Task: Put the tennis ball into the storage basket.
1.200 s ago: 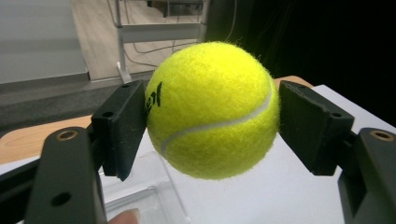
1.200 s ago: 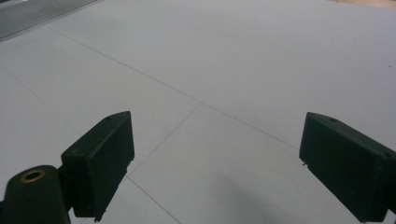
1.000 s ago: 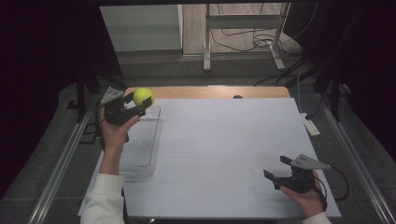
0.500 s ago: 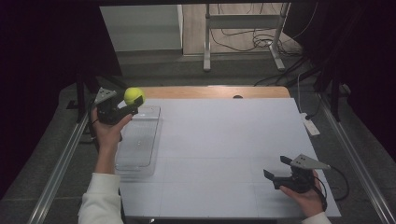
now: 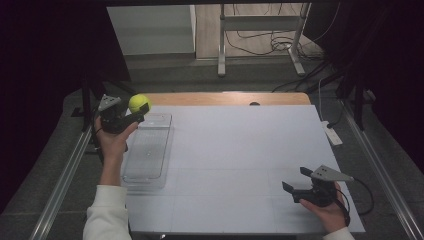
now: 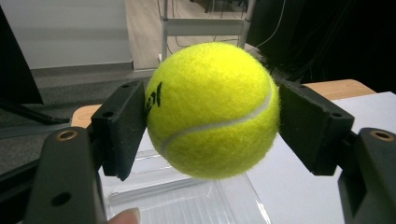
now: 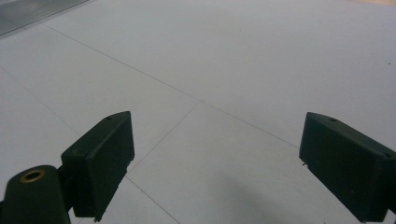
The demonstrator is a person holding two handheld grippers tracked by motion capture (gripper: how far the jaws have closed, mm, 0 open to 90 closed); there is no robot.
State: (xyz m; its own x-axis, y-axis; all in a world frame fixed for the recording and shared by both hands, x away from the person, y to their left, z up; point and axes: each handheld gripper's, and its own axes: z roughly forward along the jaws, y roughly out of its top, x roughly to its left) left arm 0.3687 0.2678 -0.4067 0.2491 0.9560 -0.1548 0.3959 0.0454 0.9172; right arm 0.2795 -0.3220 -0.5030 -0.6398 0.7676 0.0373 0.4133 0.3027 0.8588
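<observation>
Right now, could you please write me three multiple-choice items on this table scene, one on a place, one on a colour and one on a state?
1. Where is the clear plastic tray?
A. On the left part of the white table top
B. At the right edge, beside the right gripper
C. On the floor beyond the table

2. What colour is the tennis ball?
A. Orange
B. Yellow-green
C. White

3. How do the jaws of the right gripper stand?
A. Shut on the ball
B. Shut on the tray
C. Open, with nothing between them

Answers:
1 A: the high view shows the tray on the left of the white table top, just below the left gripper.
2 B: the left gripper view shows yellow-green felt with a white seam.
3 C: the right gripper view shows the two jaws wide apart over bare table.
</observation>
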